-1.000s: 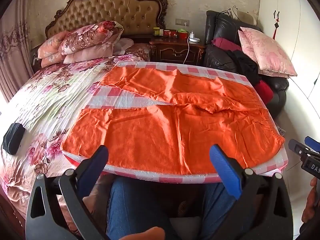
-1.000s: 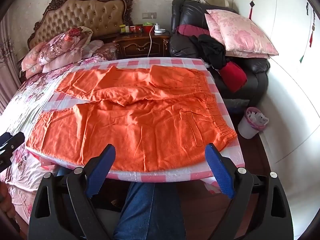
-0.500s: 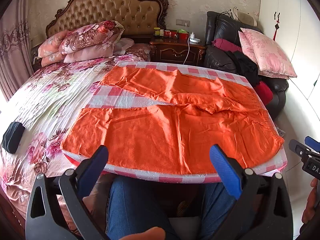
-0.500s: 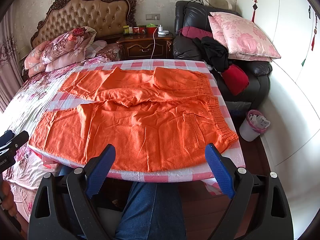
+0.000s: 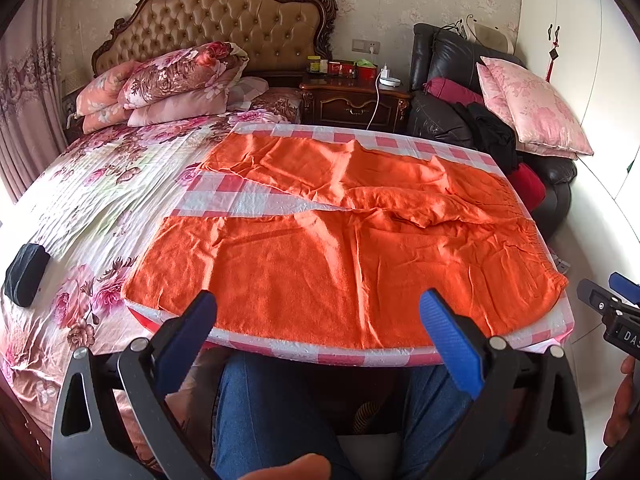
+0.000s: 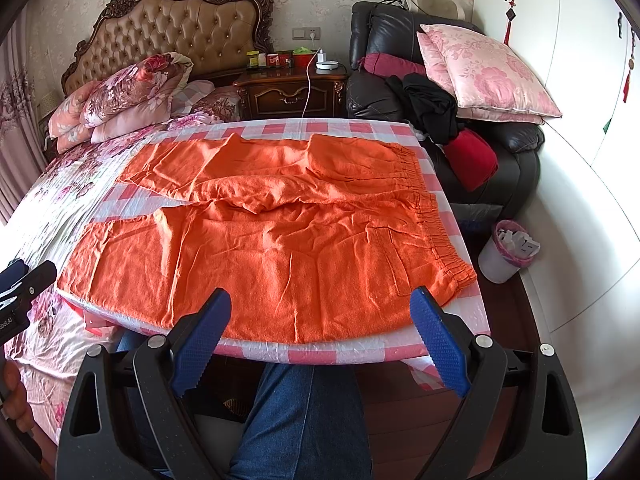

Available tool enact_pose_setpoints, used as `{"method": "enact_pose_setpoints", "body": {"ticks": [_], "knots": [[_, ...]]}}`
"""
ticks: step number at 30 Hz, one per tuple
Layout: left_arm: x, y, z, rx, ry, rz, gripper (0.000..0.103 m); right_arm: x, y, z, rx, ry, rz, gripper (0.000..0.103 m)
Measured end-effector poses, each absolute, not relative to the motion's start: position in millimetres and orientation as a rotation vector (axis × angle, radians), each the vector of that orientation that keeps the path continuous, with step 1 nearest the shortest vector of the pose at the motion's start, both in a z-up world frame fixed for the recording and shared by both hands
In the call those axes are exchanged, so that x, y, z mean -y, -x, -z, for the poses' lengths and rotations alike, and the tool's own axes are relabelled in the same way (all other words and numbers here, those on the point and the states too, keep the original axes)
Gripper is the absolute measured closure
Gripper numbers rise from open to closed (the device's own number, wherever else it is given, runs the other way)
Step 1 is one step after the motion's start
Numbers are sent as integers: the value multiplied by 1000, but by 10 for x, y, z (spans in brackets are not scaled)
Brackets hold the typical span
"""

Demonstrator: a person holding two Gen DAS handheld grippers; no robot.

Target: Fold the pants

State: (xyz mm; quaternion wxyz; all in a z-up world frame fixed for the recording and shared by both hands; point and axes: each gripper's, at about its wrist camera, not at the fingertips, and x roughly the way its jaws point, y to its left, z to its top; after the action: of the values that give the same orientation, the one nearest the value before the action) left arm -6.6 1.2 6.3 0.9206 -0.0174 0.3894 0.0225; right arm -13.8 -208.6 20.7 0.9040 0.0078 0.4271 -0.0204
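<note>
Orange pants point(image 5: 344, 248) lie spread flat on a pink-and-white checked board point(image 5: 248, 200), legs to the left, elastic waistband to the right. They also show in the right wrist view point(image 6: 280, 240), with the waistband point(image 6: 436, 232) at the right. My left gripper point(image 5: 320, 312) is open and empty, held in the air just short of the board's near edge, over the near leg. My right gripper point(image 6: 320, 312) is open and empty too, short of the near edge, toward the waistband side. Each gripper shows at the edge of the other's view.
The board point(image 6: 360, 128) rests on a floral bed point(image 5: 80, 200) with stacked pillows point(image 5: 168, 80). A nightstand point(image 6: 292, 88), black armchair point(image 6: 520, 152) with pink cushions, and a small bin point(image 6: 508, 248) stand right. A black object point(image 5: 26, 274) lies on the bed. My knees are below.
Both grippers have drifted slightly; the right view has tilted up and a little right. The pants have not moved. Both grippers stay open.
</note>
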Motion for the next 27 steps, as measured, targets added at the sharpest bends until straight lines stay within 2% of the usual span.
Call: {"method": "enact_pose_setpoints", "body": {"ticks": [27], "knots": [[-52,72,-55,-797,37,-44,2,2068,140,-198,-881,-13,42,15]]}}
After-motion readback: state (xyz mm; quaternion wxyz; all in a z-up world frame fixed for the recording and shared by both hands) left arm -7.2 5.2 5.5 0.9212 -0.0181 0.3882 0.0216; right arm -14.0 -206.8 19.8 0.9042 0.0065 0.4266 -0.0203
